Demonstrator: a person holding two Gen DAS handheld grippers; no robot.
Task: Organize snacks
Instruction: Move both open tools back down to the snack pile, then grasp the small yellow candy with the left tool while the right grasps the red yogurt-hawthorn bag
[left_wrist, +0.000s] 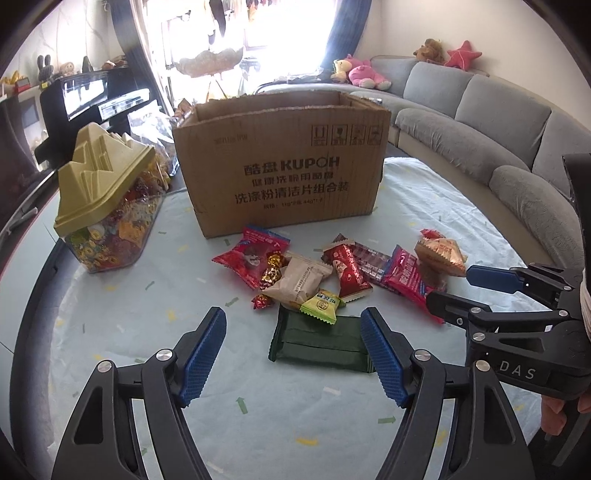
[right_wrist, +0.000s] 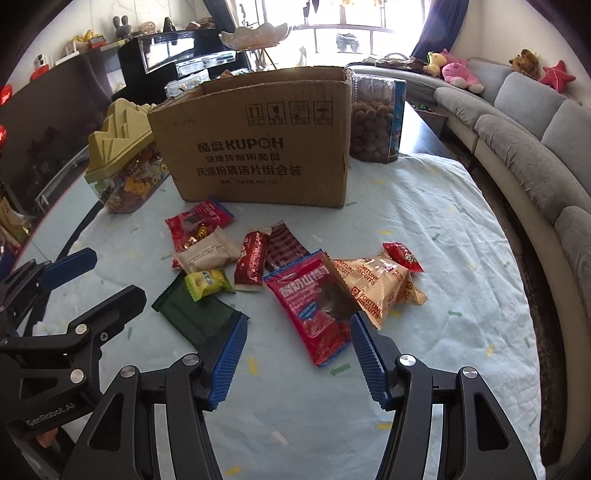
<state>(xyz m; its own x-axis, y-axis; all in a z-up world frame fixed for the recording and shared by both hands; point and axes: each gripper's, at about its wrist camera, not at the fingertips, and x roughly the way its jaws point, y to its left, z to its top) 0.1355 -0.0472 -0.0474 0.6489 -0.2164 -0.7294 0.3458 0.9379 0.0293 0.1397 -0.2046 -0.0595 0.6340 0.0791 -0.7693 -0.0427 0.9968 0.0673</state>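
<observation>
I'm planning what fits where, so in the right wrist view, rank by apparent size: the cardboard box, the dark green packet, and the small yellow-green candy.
1. cardboard box, largest though farthest.
2. dark green packet.
3. yellow-green candy, lying on the packet's edge.

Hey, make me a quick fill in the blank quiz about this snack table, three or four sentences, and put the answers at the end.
1. The loose snacks lie on the cloth in front of a brown ____ box.
2. The small yellow-green packet rests partly on top of the dark ____ wrapper.
3. The orange bag is printed with the words Fortune ____.
4. The clear candy jar has a lid shaped like ____.

Answers: cardboard; green; Biscuits; mountains
</observation>
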